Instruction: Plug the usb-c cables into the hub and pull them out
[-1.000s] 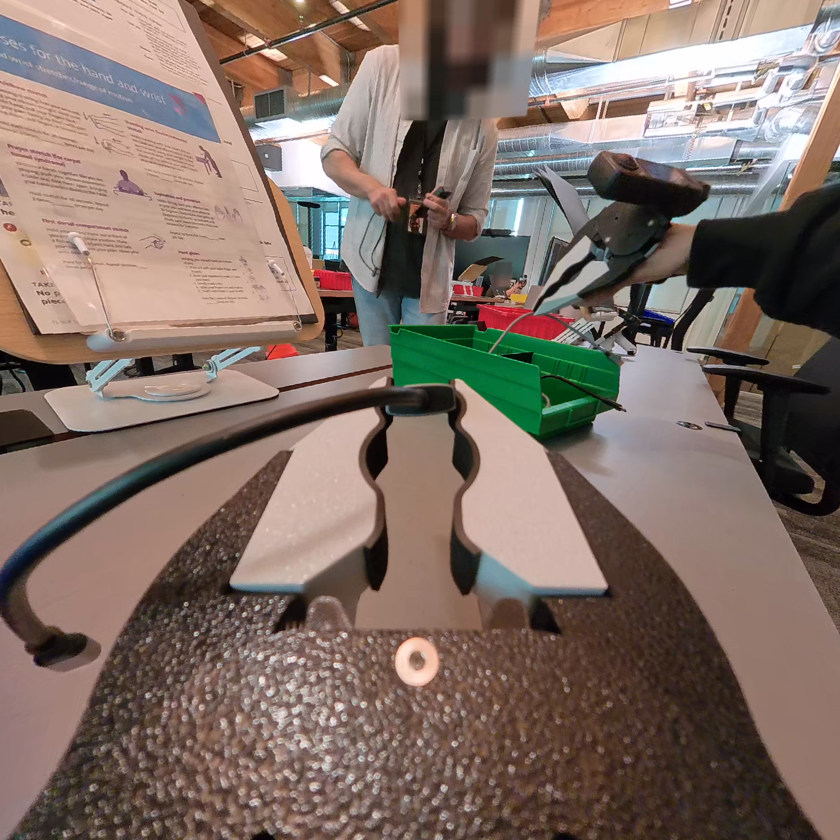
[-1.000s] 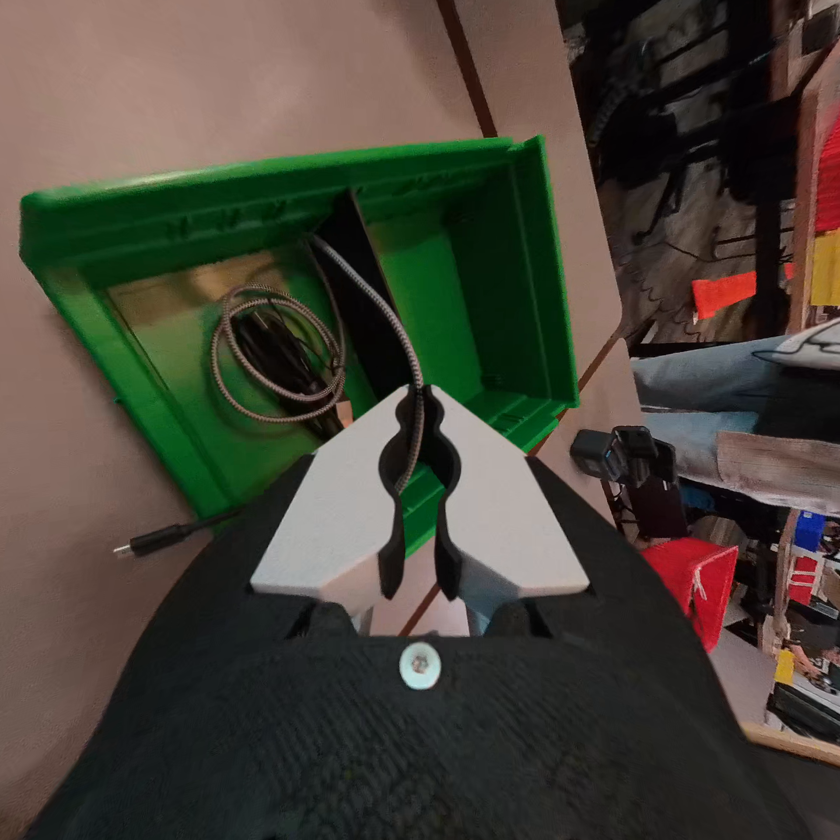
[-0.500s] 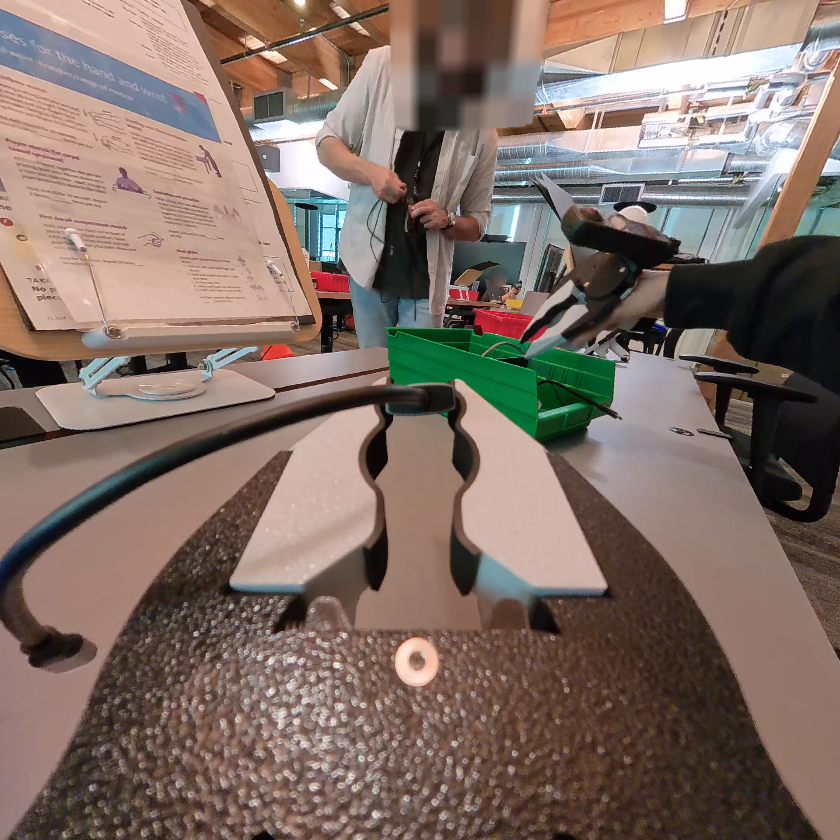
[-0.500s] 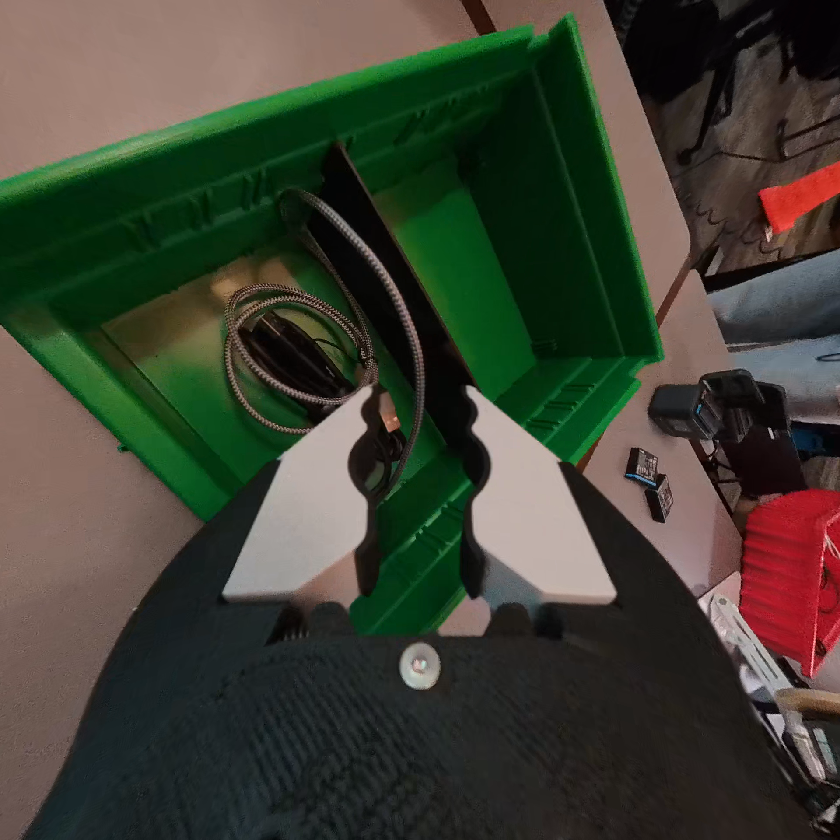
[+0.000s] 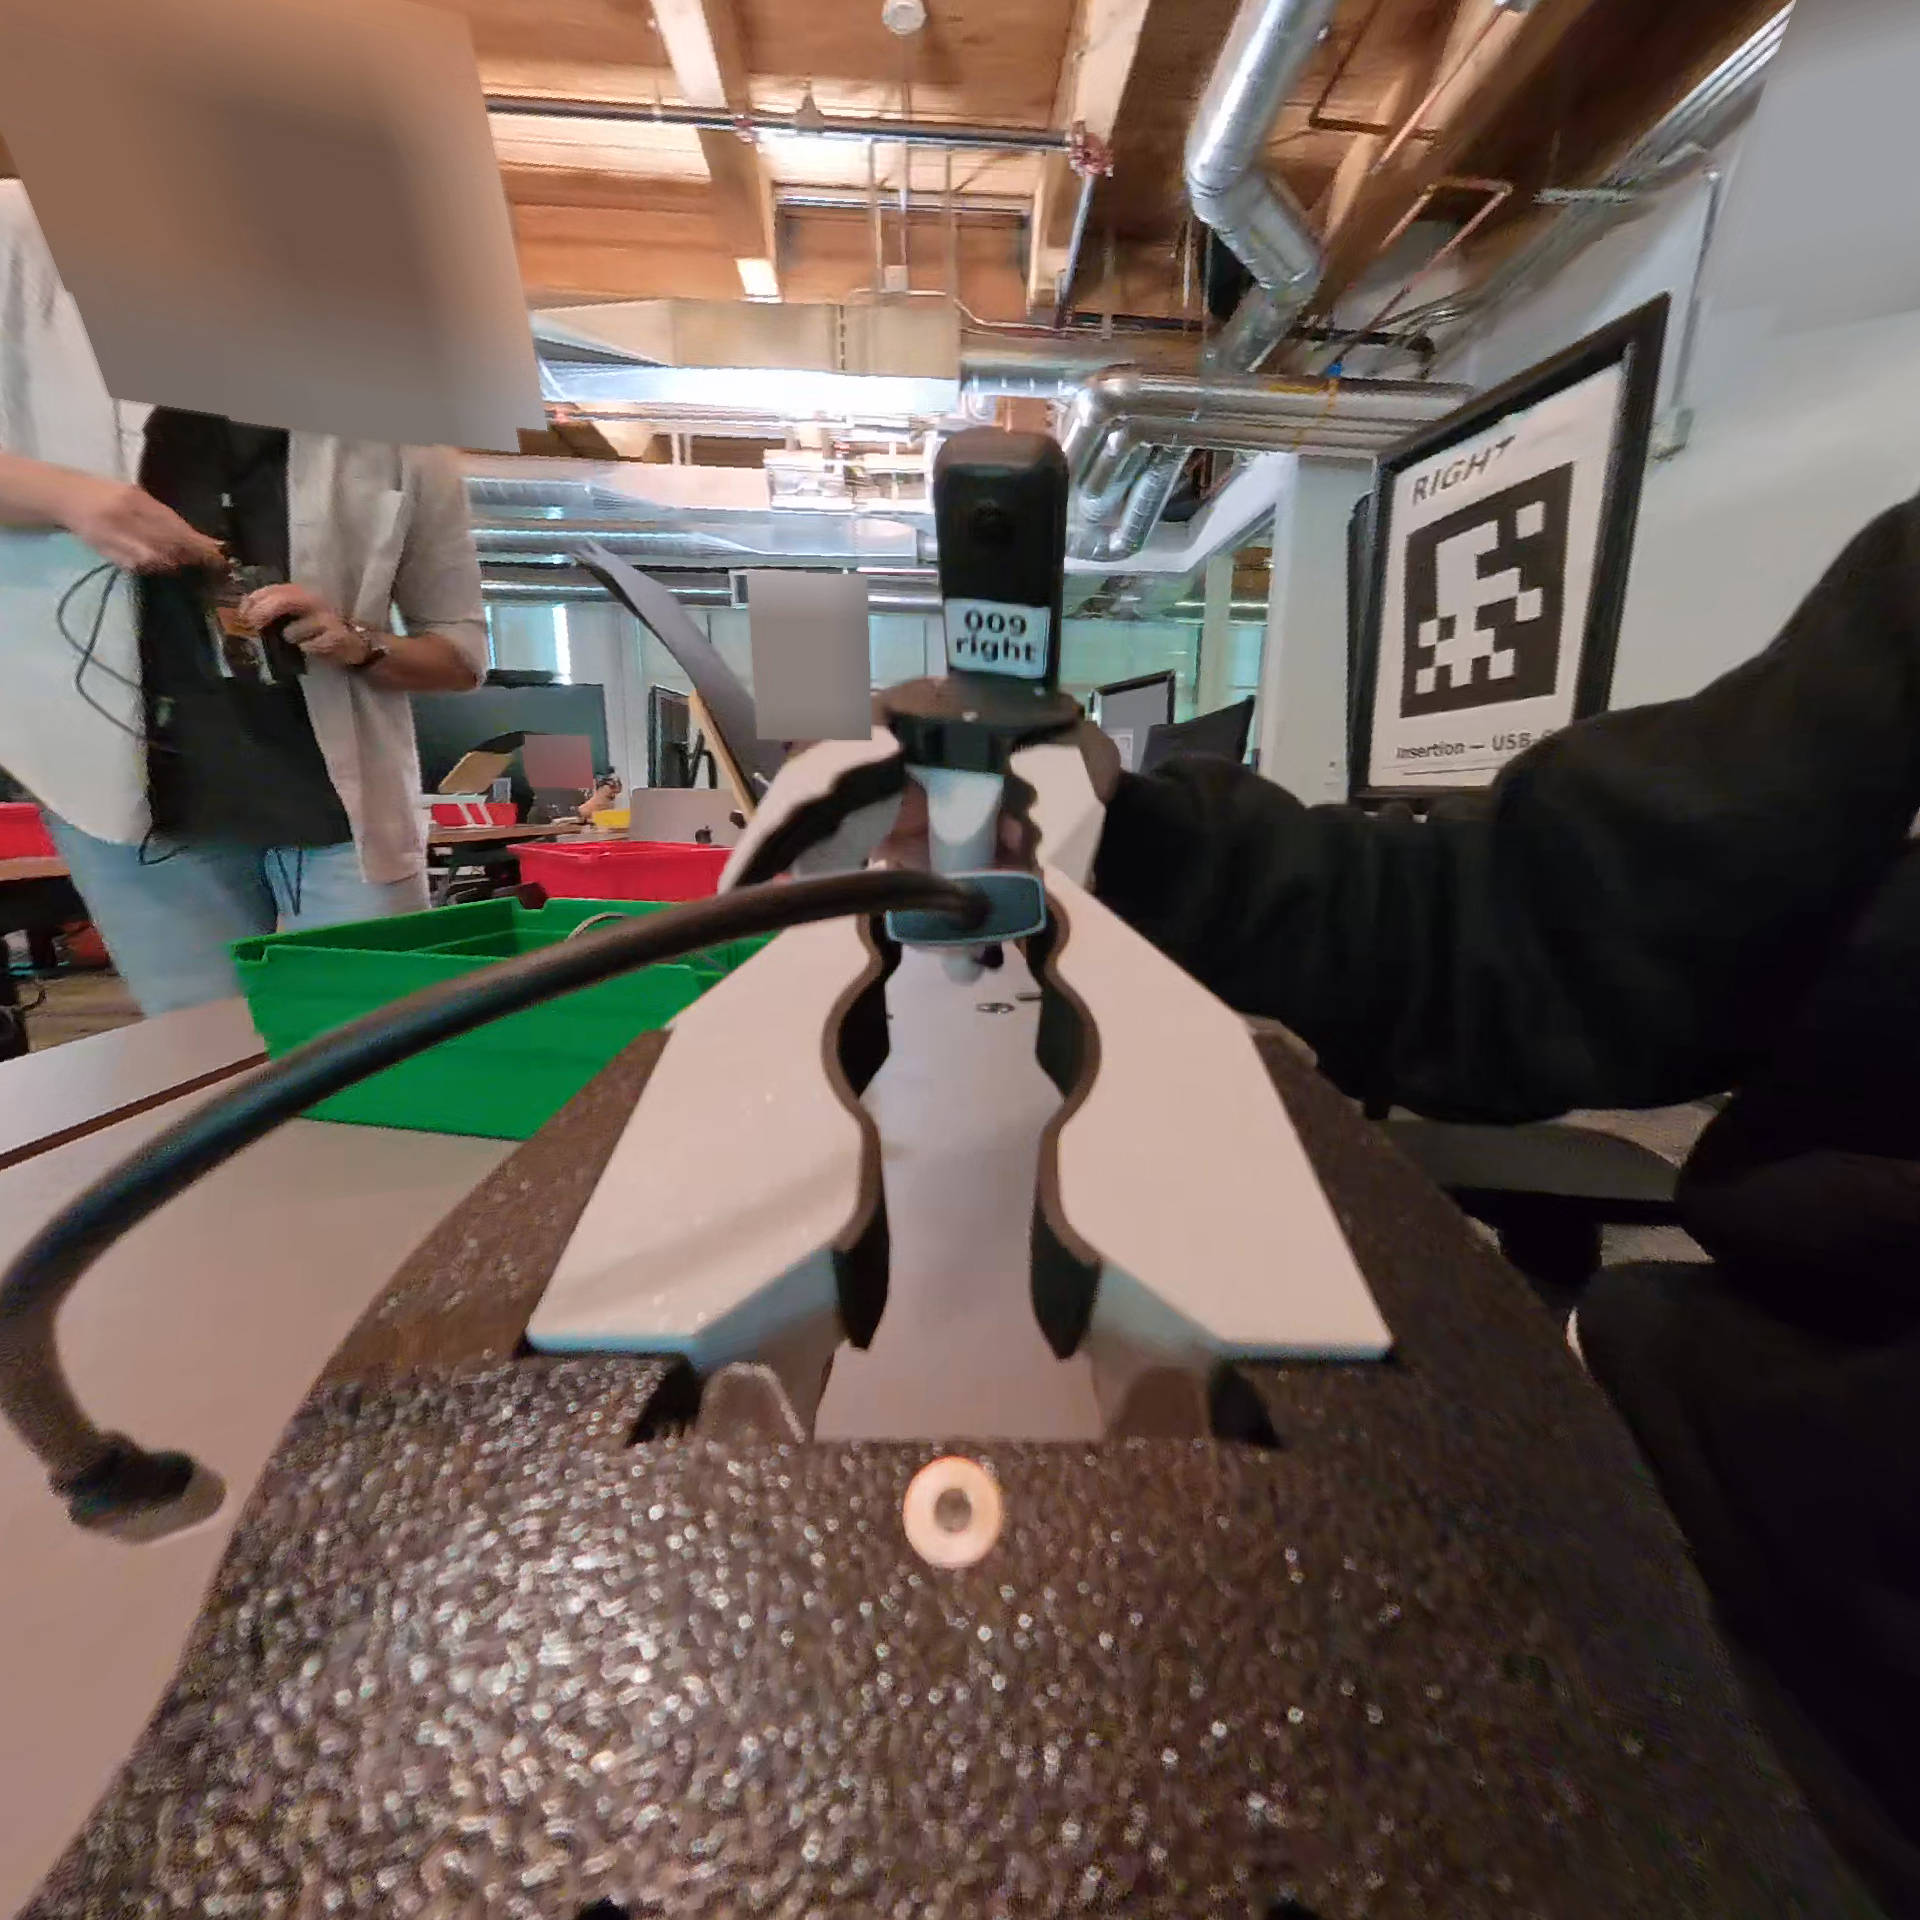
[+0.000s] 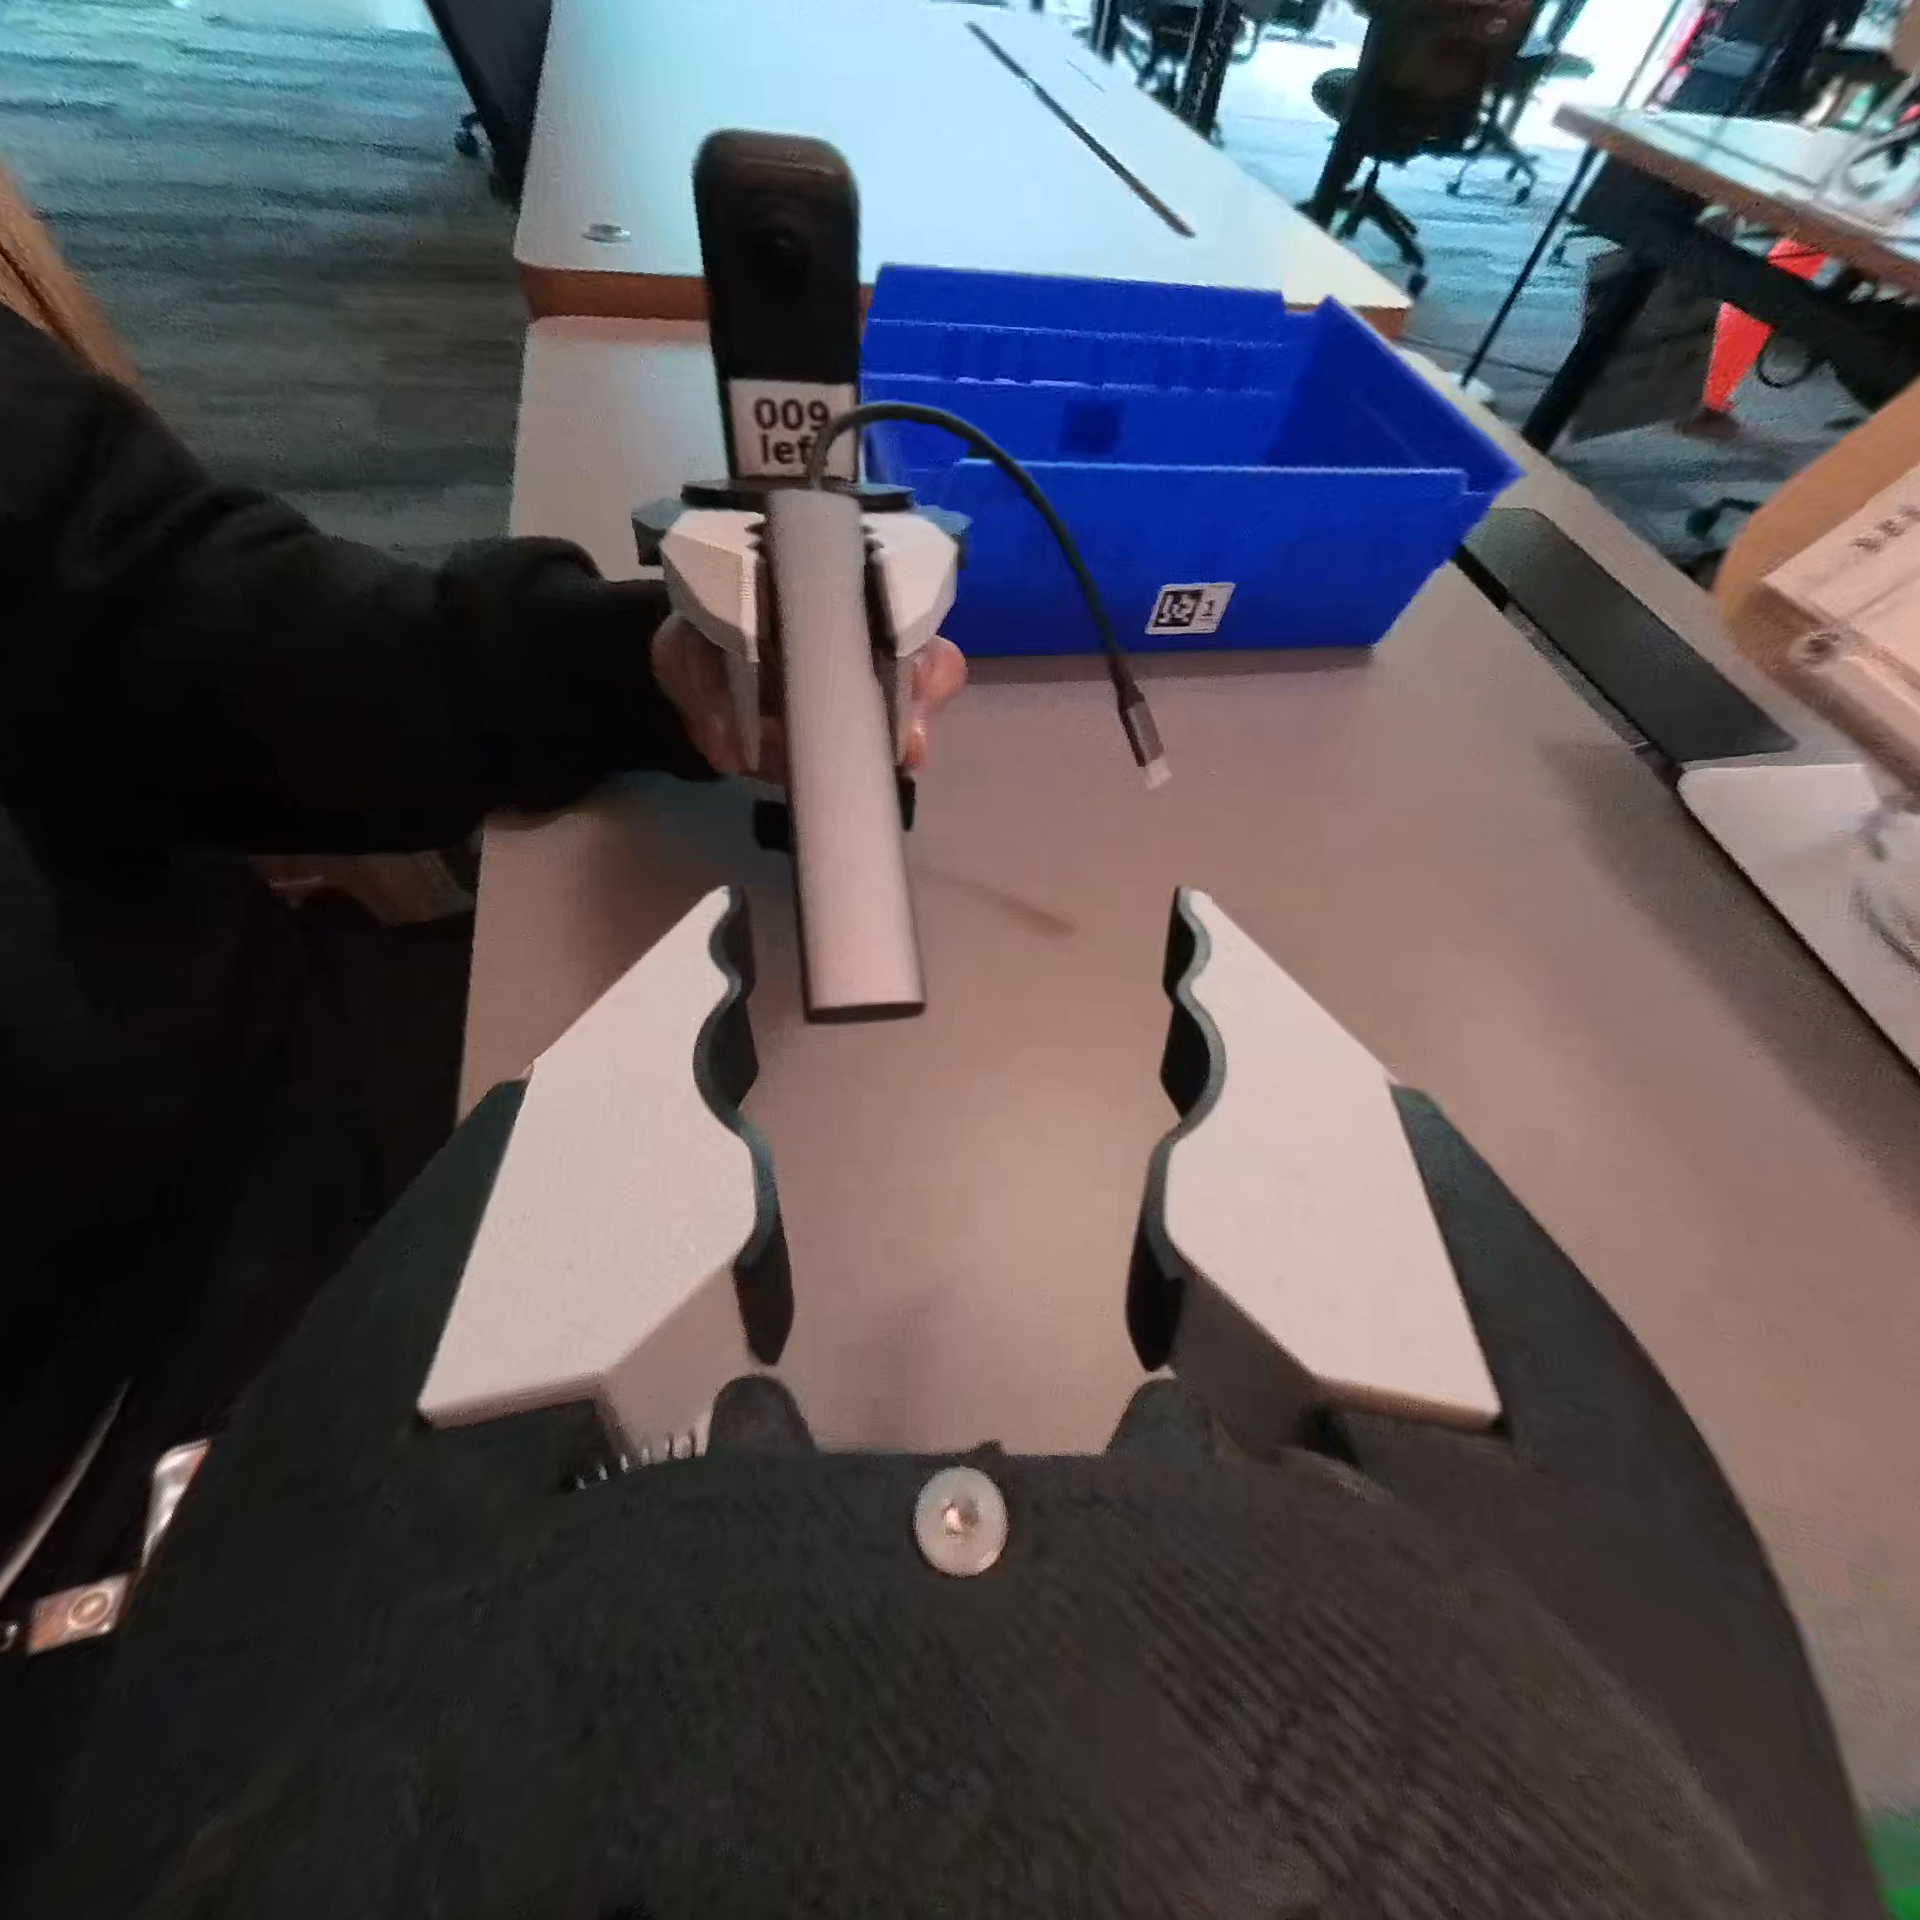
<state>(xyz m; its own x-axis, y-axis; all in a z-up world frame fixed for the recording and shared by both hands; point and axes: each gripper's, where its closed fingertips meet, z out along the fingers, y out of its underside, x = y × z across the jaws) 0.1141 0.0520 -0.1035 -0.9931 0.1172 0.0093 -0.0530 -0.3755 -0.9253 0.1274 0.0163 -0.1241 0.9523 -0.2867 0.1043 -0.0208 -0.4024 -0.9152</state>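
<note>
Left wrist view: the hub (image 5: 961,907) sits right at the tips of the left gripper (image 5: 961,935), pinched between the jaws, only its rounded grey end face showing. A black cable (image 5: 436,1023) leaves that end, arcs off to the left of the jaws and droops down to a blurred plug near the counter (image 5: 156,1299). The jaws are drawn in to a narrow gap and clamped on the hub. Just beyond the tips, facing back, is the right gripper (image 5: 940,831) in a black-sleeved hand, its jaws spread. A green bin (image 5: 468,997) stands to the left of the jaws, and a person in a pale shirt (image 5: 343,644) stands behind it.

Right wrist view: the hub (image 6: 847,748) shows as a long, slim silver-grey bar pointing toward the camera, its near end just ahead of the right gripper (image 6: 951,966), closer to the left jaw and not touching it. Its far end is gripped by the left gripper (image 6: 821,582). The hub's short cable (image 6: 1039,520) loops over to the right and hangs free, plug above the counter (image 6: 1351,883). The right jaws stand wide apart, holding nothing. A blue bin (image 6: 1195,540) sits farther off, ahead and to the right.
</note>
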